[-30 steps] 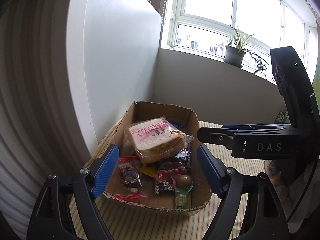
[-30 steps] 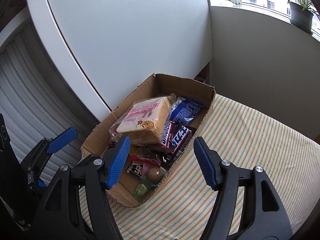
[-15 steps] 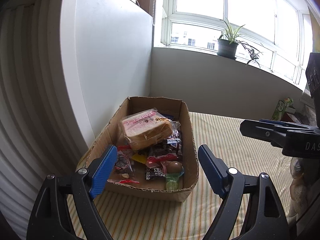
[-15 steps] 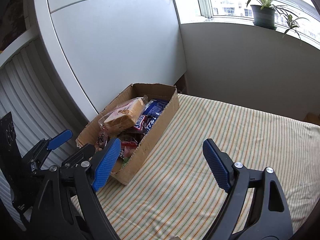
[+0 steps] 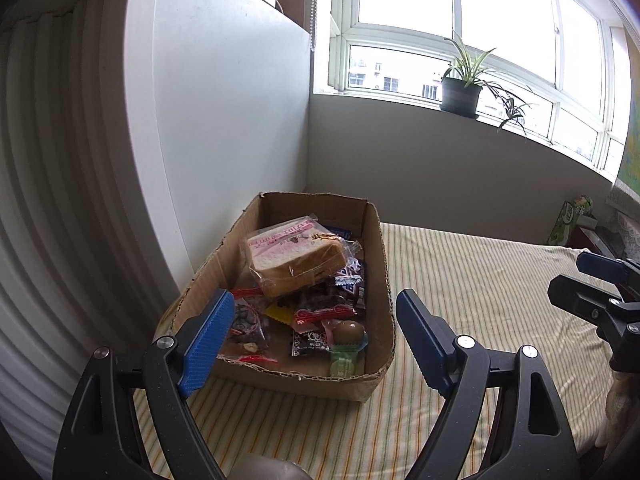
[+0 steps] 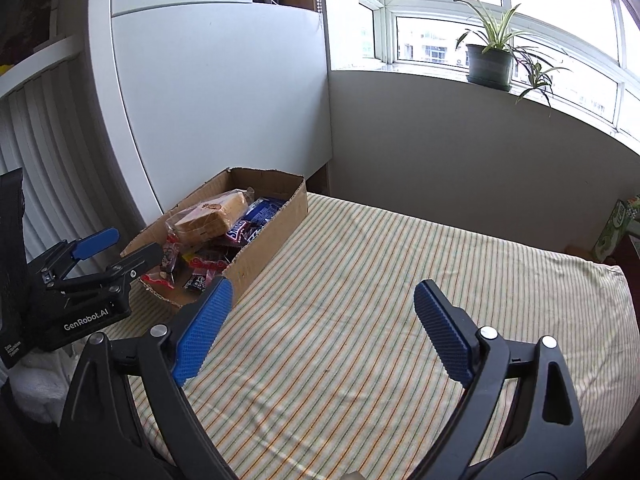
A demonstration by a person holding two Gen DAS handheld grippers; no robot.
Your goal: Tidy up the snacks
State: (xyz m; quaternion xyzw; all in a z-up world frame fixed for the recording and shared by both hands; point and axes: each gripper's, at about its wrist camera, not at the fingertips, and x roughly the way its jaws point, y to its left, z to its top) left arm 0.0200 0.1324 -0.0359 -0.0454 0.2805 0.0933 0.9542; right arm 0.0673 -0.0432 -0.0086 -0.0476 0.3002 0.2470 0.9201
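Step in hand, judged from layout: snacks sitting boxed, both tools hanging free; looks like a pause betw. picks or near end of sorting.

Nearest, left wrist view:
- Left gripper (image 5: 316,340) hovering just short of cardboard box (image 5: 374,264), aimed down at its near end. Jaws standing wide apart, nothing betw. pads, no contact w/ box.
- Blue pads (image 5: 208,344) framing box's near wall, at approx. 9 and 3 o'clock of view centre.

Nearest, right wrist view:
- Right gripper (image 6: 322,332) hanging over bare striped sheet (image 6: 400,300). Jaws opening, nothing betw. them.
- Box lying at approx. 10 o'clock of this gripper, well apart from it.

Mid-range, box contents:
- Near end: round brown item in clear wrap (image 5: 349,330), small green pkt (image 5: 343,364) at 6 o'clock of it, dark printed sachet (image 5: 310,342) at 9 o'clock, red-edged pkts (image 5: 324,312) behind.
- Centre: bagged bread slices (image 5: 296,264) resting on top of pile, tilted.
- Far end: blue wrapper (image 6: 260,210) and choc bars (image 6: 240,232), partly hidden under bread.

Far:
- Box's left side standing close to white cabinet panel (image 5: 224,120).
- Potted plant (image 5: 462,88) on sill at approx. 1 o'clock; green carton (image 5: 568,220) at sheet's far right edge. Neither reachable from current pose.

Next move, judged:
- If more sorting req'd: bringing one gripper down over a single top-layer item, jaws staying wide until pads bracket it.
- Bread bag needing light squeeze only; soft, crush risk.
- Small loose pkts needing approach from above, avoiding box wall.
- No stray snacks visible on sheet; cannot tell whether any lie outside both views.
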